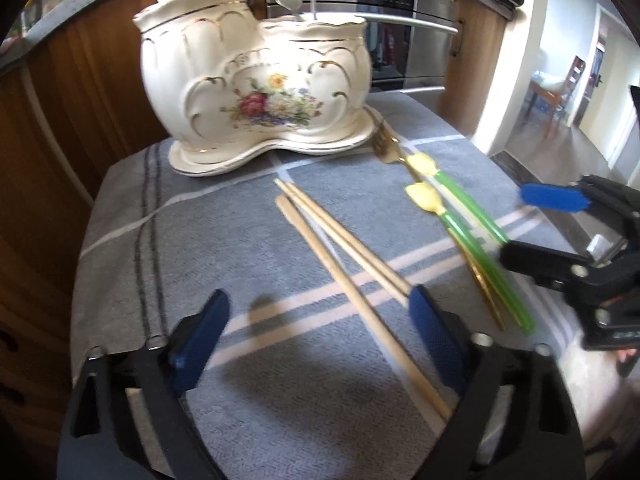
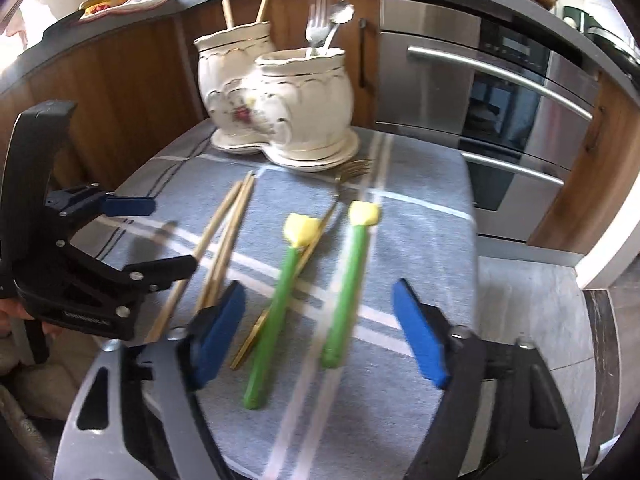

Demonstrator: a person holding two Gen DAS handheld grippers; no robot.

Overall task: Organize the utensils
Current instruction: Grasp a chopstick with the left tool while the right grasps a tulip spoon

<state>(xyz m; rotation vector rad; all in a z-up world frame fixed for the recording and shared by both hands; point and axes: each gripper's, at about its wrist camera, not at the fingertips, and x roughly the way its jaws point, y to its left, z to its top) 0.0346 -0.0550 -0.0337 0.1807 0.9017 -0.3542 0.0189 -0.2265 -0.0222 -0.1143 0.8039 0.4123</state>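
A white floral ceramic utensil holder (image 1: 256,80) with two pots stands at the back of the table; it also shows in the right wrist view (image 2: 280,96). One pot holds wooden sticks, the other a silver fork (image 2: 316,24) and spoon. Two wooden chopsticks (image 1: 344,256) lie crossed on the cloth, near my open left gripper (image 1: 320,336). Two green-handled utensils with yellow heads (image 2: 348,276) and a gold fork (image 2: 352,170) lie ahead of my open right gripper (image 2: 320,332). Both grippers are empty.
A grey-blue striped cloth (image 1: 200,240) covers the small table. Wooden cabinets stand behind and to the left. A steel oven (image 2: 500,100) stands to the right of the table. The floor drops off past the table's right edge.
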